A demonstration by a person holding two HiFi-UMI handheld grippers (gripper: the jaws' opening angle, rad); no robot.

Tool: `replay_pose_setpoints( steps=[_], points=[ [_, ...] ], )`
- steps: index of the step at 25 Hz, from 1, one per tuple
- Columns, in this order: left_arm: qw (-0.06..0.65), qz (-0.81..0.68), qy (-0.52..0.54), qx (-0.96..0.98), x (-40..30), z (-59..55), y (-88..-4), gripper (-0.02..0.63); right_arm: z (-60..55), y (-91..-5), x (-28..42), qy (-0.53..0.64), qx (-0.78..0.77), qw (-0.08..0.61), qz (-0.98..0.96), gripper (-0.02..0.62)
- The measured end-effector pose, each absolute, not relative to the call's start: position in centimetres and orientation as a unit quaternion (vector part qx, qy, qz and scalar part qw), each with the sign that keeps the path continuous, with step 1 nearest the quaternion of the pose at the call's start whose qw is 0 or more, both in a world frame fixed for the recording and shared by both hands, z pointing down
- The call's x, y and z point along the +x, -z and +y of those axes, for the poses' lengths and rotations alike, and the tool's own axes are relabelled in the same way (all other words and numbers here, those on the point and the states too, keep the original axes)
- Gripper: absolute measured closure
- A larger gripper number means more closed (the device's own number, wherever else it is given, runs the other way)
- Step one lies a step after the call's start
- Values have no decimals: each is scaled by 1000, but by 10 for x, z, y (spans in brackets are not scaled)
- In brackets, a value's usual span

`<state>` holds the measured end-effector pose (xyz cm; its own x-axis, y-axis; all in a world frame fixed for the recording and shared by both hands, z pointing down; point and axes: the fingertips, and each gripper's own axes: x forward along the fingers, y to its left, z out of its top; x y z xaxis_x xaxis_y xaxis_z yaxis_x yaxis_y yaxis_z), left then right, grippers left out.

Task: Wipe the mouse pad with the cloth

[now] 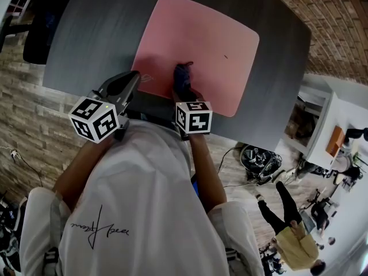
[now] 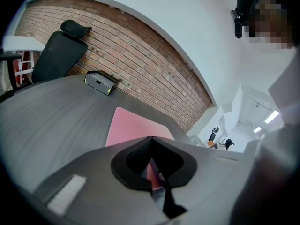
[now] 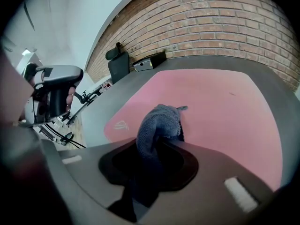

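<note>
Right gripper (image 3: pixel 157 145) jaws clamped on the blue-grey cloth (image 3: pixel 157 122). The cloth bunches up out of the jaws, and its front end is down on the pink mouse pad (image 3: pixel 225 107). In the head view the right gripper (image 1: pixel 184 88) and cloth (image 1: pixel 183 75) sit near the pad's near edge, left of middle.

Left gripper (image 2: pixel 151 140) jaws together at the tips, nothing between them. In the head view the left gripper (image 1: pixel 132 80) is at the pad's near-left corner; can't tell if it touches.

The pad (image 1: pixel 201 42) lies flat on a dark grey table (image 1: pixel 98 33), with a small dark speck (image 1: pixel 225 56) toward its far right and a pale logo (image 3: pixel 121 124) at the near-left corner.

Small box (image 2: pixel 100 82) at the table's far edge, black office chair (image 2: pixel 58 55) behind it, brick wall (image 3: pixel 225 22) beyond. Person in a yellow top (image 1: pixel 296 243) on the floor to the right.
</note>
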<state>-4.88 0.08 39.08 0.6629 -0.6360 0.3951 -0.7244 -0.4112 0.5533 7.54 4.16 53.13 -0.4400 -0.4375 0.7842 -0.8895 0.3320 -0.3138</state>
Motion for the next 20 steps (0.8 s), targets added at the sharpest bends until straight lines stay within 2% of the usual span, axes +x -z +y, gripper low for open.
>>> replay_pose_setpoints(
  steps=[20],
  points=[
    [369, -431, -53, 822, -79, -4, -395, 594, 31, -532, 16, -388, 387, 299, -781, 499]
  ],
)
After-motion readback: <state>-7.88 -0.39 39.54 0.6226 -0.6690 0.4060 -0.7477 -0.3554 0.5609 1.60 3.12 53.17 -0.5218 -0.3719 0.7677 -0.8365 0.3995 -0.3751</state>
